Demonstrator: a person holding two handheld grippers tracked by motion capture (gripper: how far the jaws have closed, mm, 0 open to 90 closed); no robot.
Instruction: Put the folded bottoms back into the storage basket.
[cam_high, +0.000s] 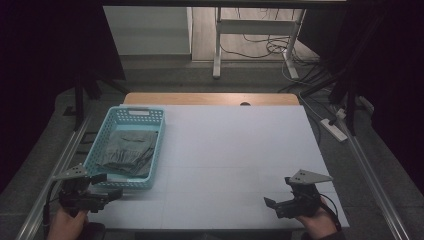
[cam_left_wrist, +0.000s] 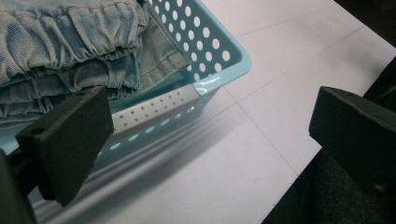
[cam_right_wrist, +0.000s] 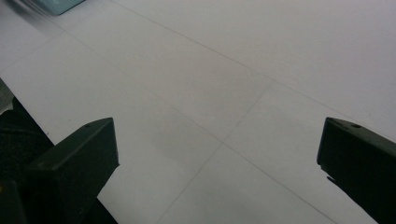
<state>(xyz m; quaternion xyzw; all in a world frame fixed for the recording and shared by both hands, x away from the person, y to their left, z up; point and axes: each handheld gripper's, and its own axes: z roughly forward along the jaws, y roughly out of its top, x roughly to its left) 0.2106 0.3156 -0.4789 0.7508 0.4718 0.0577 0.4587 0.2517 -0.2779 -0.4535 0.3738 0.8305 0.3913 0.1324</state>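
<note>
Fingers (cam_left_wrist: 65, 144) of both grippers spread wide (holding nothing); folded jeans (cam_high: 127, 150) fill the basket (cam_high: 137, 112).

High view looks forward and down over the worktop (cam_high: 225, 150); both gripper views sit close above it, sharing the basket (cam_left_wrist: 224, 56) corner.

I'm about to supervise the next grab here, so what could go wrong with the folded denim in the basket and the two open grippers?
1. The left gripper sits close to the near corner of the turquoise basket; closing there might catch the perforated wall instead of the folded denim garment.
2. The basket looks light and lies near the left edge of the white table, so a pull could drag or tip it.
3. The right gripper is far off, so it probably can't steady the basket quickly.
</note>
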